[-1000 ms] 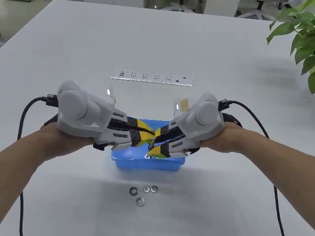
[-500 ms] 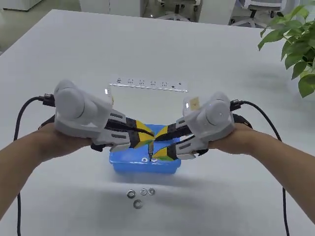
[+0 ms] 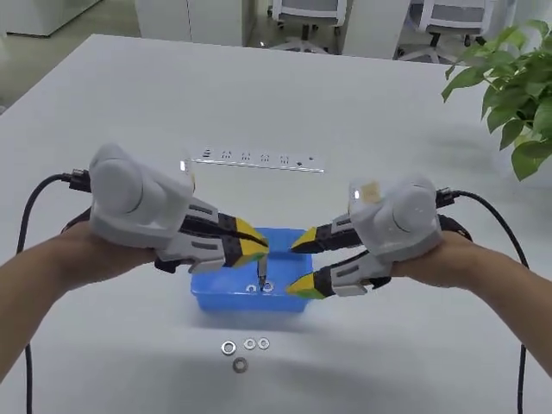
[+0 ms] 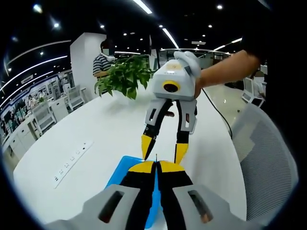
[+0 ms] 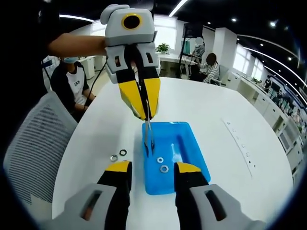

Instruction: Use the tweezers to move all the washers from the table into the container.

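Two washers [image 5: 164,168], probably, beside half-hidden tweezers [image 5: 148,136]

Open-plan office, seen from a large meeting table

A wide white table [image 3: 362,112] carries a flat power strip [image 3: 252,159]. Office chairs [image 3: 310,10] stand at its far end and a leafy potted plant [image 3: 509,95] stands at one side. In the gripper views a grey mesh chair [image 5: 33,148] stands close to the table. Light strips [image 4: 148,7] and small spotlights run across a dark ceiling, and a white column [image 4: 86,52] rises from the floor. Rows of desks [image 4: 43,112] stretch away behind, and people [image 5: 209,64] sit at workstations in the background.
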`<control>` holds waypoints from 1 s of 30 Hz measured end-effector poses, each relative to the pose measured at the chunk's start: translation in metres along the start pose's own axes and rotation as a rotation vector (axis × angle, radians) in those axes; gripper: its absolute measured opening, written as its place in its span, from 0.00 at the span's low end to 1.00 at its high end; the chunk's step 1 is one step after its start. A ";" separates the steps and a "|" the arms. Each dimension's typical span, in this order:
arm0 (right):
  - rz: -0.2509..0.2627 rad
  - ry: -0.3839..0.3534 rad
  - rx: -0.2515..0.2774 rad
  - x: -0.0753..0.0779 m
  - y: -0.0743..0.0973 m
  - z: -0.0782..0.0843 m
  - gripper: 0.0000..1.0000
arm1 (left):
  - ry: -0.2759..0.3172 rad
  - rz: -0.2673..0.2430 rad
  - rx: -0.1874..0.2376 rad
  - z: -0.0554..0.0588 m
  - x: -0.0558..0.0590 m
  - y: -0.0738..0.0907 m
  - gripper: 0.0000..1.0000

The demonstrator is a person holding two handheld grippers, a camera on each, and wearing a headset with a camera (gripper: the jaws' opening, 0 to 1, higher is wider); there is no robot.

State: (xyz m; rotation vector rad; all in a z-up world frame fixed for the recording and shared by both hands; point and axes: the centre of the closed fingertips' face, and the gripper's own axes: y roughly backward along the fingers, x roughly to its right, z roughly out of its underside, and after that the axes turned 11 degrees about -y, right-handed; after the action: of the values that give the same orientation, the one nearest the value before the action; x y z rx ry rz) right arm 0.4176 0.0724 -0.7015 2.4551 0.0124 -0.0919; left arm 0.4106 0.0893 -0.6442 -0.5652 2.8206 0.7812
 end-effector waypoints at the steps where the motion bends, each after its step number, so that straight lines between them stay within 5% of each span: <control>1: 0.004 -0.003 0.001 -0.001 0.002 0.001 0.37 | 0.000 -0.001 0.002 -0.001 0.000 0.001 0.06; 16: 0.025 -0.027 0.021 -0.011 0.015 0.006 0.47 | -0.003 -0.011 0.002 -0.006 0.006 0.014 0.06; 30: 0.042 -0.066 0.022 -0.025 0.023 0.019 0.53 | 0.010 0.013 -0.001 0.001 0.036 0.020 0.06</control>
State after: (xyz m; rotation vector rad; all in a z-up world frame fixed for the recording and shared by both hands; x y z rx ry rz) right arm 0.3925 0.0428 -0.7001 2.4721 -0.0689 -0.1554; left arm 0.3697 0.0942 -0.6451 -0.5523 2.8362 0.7839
